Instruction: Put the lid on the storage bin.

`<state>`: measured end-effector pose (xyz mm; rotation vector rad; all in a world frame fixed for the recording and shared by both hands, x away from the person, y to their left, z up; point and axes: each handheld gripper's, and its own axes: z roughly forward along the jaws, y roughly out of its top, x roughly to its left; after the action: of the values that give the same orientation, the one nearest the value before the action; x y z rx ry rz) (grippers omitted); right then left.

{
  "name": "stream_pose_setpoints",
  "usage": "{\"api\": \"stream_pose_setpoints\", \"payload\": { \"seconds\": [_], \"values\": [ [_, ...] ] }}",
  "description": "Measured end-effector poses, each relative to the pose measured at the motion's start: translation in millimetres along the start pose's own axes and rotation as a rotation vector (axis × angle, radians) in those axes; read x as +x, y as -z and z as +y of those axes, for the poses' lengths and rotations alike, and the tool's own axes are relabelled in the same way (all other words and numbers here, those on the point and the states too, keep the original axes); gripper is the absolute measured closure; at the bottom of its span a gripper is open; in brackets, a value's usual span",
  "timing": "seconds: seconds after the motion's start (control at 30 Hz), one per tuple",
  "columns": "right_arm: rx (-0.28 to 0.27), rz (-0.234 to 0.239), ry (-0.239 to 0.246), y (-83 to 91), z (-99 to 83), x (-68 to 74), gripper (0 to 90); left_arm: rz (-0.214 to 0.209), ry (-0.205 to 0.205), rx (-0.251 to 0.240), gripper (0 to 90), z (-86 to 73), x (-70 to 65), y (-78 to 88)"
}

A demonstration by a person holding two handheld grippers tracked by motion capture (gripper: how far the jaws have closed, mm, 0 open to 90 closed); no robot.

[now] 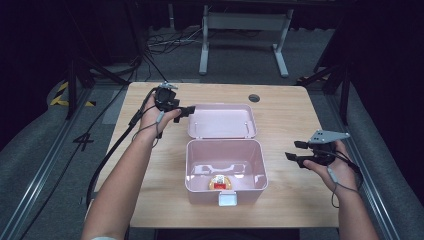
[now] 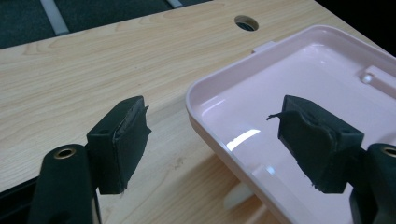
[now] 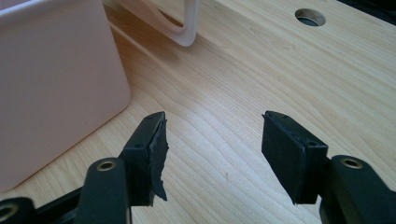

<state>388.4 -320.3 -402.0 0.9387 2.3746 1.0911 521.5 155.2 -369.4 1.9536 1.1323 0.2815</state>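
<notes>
A pink plastic box (image 1: 196,165) stands open in the middle of the table, its lid (image 1: 222,121) laid flat behind it. A small yellow and red item (image 1: 219,182) lies on the box's floor near the front wall. My left gripper (image 1: 184,113) is open at the lid's left corner. In the left gripper view, that gripper (image 2: 212,140) has its jaws on either side of the lid's rim (image 2: 205,126), apart from it. My right gripper (image 1: 295,150) hovers open to the right of the box; in the right gripper view, the gripper (image 3: 212,149) holds nothing, with the box wall (image 3: 56,84) at its left.
A white latch (image 1: 229,199) sticks out from the box's front. The wooden table (image 1: 290,110) has a round cable hole (image 1: 254,98) behind the lid. Cables trail off the table's left side, and a white desk frame (image 1: 245,30) stands on the floor beyond.
</notes>
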Motion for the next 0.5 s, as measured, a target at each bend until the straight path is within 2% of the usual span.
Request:
{"api": "stream_pose_setpoints", "payload": {
  "seconds": [0.13, 0.27, 0.5],
  "values": [
    [0.007, -0.001, 0.001, -1.5, 0.2, 0.0, 41.5, 0.019, 0.026, 0.033, 26.1, 1.7, 6.4, -15.6],
    [0.011, -0.001, 0.002, -2.2, -0.2, -0.3, 41.5, -0.027, 0.072, 0.039, 28.2, 0.0, 12.0, -29.8],
    [0.007, 0.002, -0.001, -1.3, -0.4, -0.7, 41.3, -0.054, 0.108, 0.072, 29.9, -4.8, 18.6, -47.4]
  ]
}}
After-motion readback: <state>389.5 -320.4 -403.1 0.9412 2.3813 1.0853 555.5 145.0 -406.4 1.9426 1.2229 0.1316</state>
